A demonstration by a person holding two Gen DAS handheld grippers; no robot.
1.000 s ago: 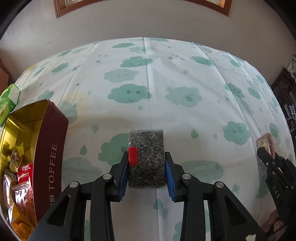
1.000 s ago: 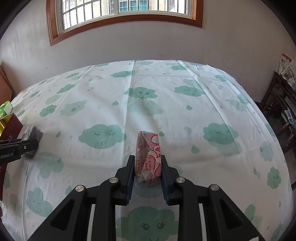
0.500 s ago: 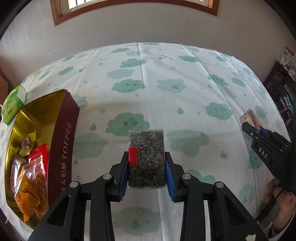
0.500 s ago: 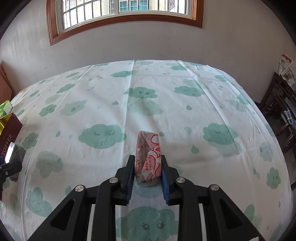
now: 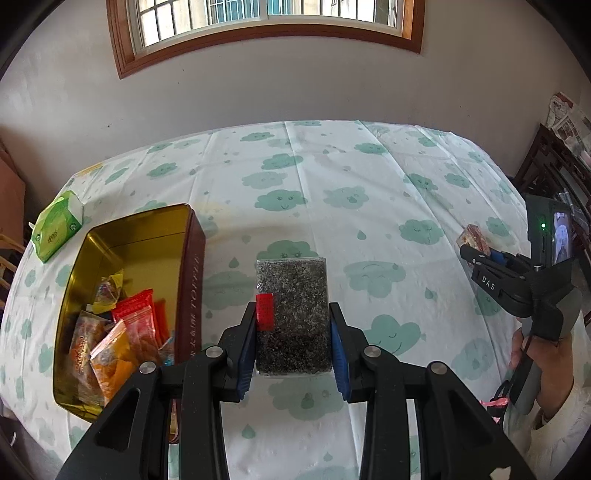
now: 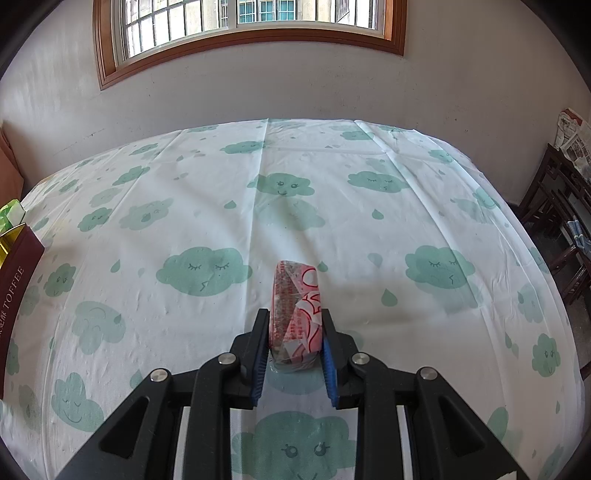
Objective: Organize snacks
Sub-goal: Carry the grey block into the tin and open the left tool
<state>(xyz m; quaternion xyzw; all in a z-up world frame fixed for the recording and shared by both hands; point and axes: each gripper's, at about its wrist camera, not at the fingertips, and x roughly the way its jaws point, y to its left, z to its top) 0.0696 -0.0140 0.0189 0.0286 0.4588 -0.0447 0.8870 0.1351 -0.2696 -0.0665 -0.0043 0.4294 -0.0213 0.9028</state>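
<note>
My left gripper [image 5: 293, 334] is clamped on a flat dark speckled snack pack [image 5: 291, 314] with a small red label on its left edge; the blue pads press both long sides, and the pack stands out forward above the cloud-print tablecloth [image 5: 369, 177]. Just to its left sits the open toffee tin [image 5: 192, 280], maroon outside and gold inside, with a heap of red, orange and yellow wrapped snacks [image 5: 118, 336] lying in its near end while its far end shows bare gold. Beyond the tin, near the table's left edge, lies a green tissue pack [image 5: 57, 225]. Off to the right I see my other hand [image 5: 543, 354] around the handle of the right gripper [image 6: 293, 332], well apart from the tin.

From the right wrist view, that gripper is closed tight on a pink and red wrapped snack [image 6: 297, 314], held on edge between the pads over the cloth. Far to its left, the tin's maroon wall shows at the frame's edge. A wooden-framed window [image 6: 251, 22] sits in the wall behind the table.
</note>
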